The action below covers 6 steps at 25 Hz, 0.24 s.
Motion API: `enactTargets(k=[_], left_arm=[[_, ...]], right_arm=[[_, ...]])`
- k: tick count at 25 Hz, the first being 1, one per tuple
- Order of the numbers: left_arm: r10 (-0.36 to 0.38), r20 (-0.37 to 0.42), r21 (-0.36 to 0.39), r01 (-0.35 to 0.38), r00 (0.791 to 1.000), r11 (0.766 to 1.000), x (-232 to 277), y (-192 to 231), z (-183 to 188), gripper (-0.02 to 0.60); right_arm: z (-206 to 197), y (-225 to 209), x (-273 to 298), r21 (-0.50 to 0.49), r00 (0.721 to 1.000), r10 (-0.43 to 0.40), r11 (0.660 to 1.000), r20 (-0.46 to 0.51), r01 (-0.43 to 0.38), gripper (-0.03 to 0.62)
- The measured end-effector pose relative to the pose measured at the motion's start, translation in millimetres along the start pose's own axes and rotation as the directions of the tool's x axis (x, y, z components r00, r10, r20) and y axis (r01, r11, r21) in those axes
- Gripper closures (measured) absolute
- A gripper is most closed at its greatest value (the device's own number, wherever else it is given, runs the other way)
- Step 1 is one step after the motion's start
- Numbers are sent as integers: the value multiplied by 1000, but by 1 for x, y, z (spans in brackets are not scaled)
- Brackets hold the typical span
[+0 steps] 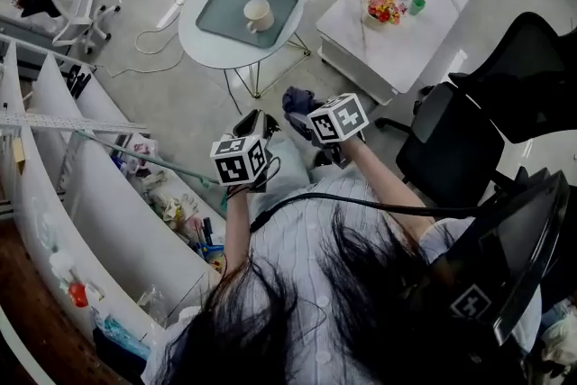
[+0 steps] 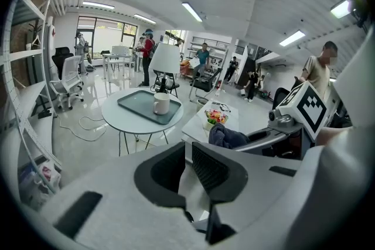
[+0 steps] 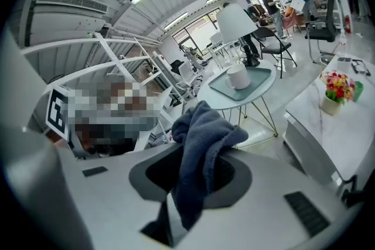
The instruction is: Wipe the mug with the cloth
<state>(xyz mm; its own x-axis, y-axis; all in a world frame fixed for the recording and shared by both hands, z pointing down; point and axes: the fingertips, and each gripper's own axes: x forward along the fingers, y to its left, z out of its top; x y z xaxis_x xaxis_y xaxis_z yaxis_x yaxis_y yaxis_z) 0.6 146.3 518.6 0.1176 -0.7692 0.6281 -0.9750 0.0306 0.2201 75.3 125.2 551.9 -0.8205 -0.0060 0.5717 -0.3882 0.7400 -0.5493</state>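
Observation:
A white mug [image 1: 258, 13] stands on a grey tray [image 1: 225, 13] on a small round table, well ahead of both grippers. My right gripper [image 1: 305, 113] is shut on a dark blue cloth [image 1: 296, 98], which bunches up above the jaws and hangs down between them in the right gripper view [image 3: 202, 149]. My left gripper [image 1: 254, 125] is held beside it, shut with nothing between its jaws [image 2: 186, 164]. Both grippers are in the air near my body. The mug [image 2: 161, 103] and the cloth [image 2: 225, 136] show in the left gripper view, the mug [image 3: 237, 76] far off in the right one.
A white rectangular table [image 1: 397, 41] with a flower pot [image 1: 383, 6] stands right of the round table. A black office chair [image 1: 469, 122] is close on my right, curved white shelving [image 1: 81, 194] on my left. A lamp [image 2: 166, 61] stands behind the tray. Several people stand far back.

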Motion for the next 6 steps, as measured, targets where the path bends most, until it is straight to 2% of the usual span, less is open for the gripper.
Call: enactTargets(k=[6], left_arm=[[29,12,-6,-29,1000,1000,-2,6,4,531]], right_arm=[[8,4,5,-19,999,31,999,-4,-31,500]])
